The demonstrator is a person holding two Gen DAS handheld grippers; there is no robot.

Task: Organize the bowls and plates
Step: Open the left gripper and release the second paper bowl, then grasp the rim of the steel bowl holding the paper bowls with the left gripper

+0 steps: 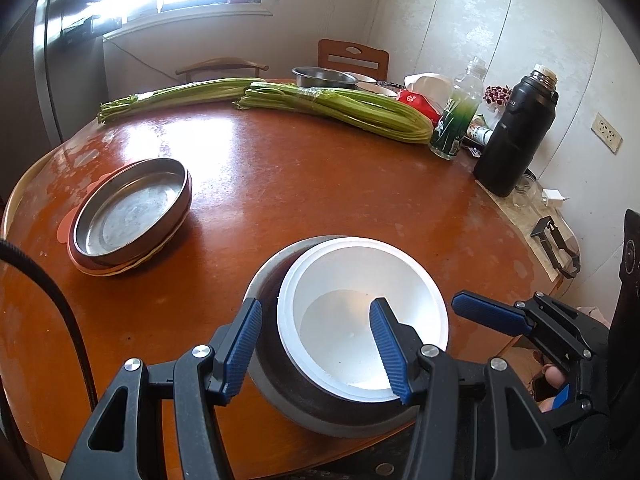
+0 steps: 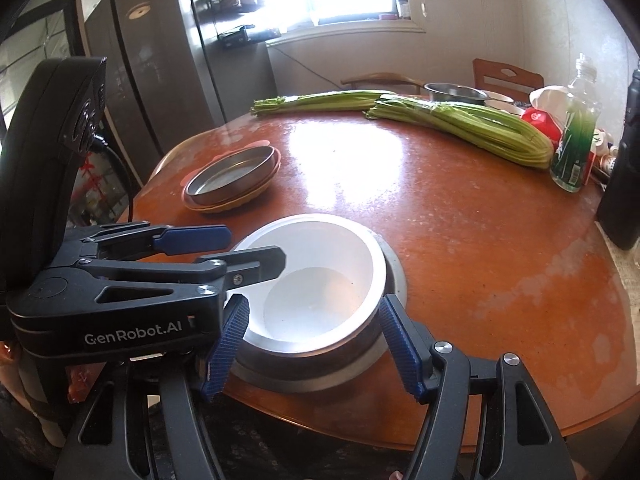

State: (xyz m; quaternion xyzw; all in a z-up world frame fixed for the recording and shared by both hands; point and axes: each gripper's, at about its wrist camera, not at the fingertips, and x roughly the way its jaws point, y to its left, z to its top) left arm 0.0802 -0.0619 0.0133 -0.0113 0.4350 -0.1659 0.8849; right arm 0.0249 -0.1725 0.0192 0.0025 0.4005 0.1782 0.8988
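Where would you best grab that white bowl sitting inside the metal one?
By its rim, from above on the near side: one finger inside, one outside. The white bowl is nested in the metal bowl, so its wall is mostly hidden; only the raised rim stands clear to pinch, probably.

White bowl [image 2: 316, 280]: lower centre, nested in metal bowl [image 2: 394, 276].
Right gripper [image 2: 314, 344]: straddling both rims.
Left gripper [image 2: 256, 248]: from left, over bowl's rim.
Plate stack [image 2: 232, 180]: centre left.

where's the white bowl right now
The white bowl sits nested inside a metal bowl at the round table's near edge, right of the stacked plates.
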